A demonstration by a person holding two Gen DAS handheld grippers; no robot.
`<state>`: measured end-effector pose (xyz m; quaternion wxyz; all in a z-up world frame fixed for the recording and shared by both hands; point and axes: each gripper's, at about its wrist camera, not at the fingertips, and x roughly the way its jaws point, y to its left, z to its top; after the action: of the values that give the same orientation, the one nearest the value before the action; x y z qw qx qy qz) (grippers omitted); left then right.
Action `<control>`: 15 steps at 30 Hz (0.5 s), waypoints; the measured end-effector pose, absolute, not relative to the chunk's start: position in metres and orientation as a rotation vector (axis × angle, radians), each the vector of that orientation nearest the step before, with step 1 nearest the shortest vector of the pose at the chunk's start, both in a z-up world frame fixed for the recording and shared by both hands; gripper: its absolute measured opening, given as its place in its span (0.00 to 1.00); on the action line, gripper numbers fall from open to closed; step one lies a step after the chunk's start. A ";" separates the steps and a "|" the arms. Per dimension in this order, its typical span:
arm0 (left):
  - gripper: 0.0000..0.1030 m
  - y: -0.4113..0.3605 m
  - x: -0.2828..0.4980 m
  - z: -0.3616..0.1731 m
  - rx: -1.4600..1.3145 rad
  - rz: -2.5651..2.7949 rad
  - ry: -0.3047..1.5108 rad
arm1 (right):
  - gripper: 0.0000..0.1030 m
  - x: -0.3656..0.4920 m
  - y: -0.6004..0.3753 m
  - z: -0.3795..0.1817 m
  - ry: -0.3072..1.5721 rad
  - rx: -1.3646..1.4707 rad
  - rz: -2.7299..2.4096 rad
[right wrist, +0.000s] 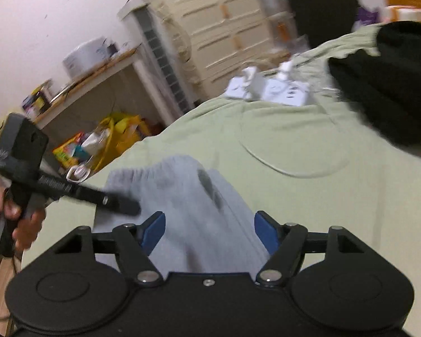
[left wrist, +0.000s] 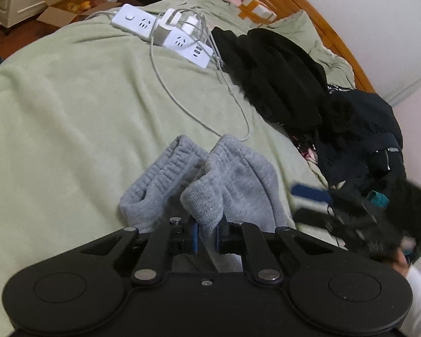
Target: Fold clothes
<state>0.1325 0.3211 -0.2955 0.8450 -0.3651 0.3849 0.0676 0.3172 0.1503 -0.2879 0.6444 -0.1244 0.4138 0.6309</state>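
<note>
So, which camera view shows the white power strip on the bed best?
The left wrist view. There the power strip is sharp: its sockets, plugged-in chargers and the cable looping across the green blanket are clear. In the right wrist view the power strip is only a blurred white shape, without socket detail.

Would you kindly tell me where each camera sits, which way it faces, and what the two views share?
Left wrist: on the left gripper, looking down across the bed; its jaws pinch the grey garment; the right gripper shows blurred.
Right wrist: on the right gripper, jaws open over the garment, facing the room's drawers; a hand shows.
Shared: garment, green blanket, power strips.
</note>
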 end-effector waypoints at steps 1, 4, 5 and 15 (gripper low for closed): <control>0.12 0.321 0.132 -0.296 -0.764 0.144 0.809 | 0.69 0.321 0.162 -0.291 0.963 -0.287 1.449; 0.13 0.322 0.132 -0.297 -0.749 0.143 0.810 | 0.69 0.328 0.190 -0.297 1.042 -0.262 1.509; 0.13 0.322 0.131 -0.297 -0.746 0.141 0.812 | 0.60 0.328 0.195 -0.300 1.059 -0.267 1.512; 0.29 0.318 0.103 -0.282 -0.715 0.229 0.854 | 0.13 0.317 0.222 -0.307 1.068 -0.320 1.567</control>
<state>0.1035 0.3185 -0.2821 0.8427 -0.3384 0.4046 0.1082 0.3170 0.2218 -0.3074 0.5723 -0.1366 0.4553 0.6682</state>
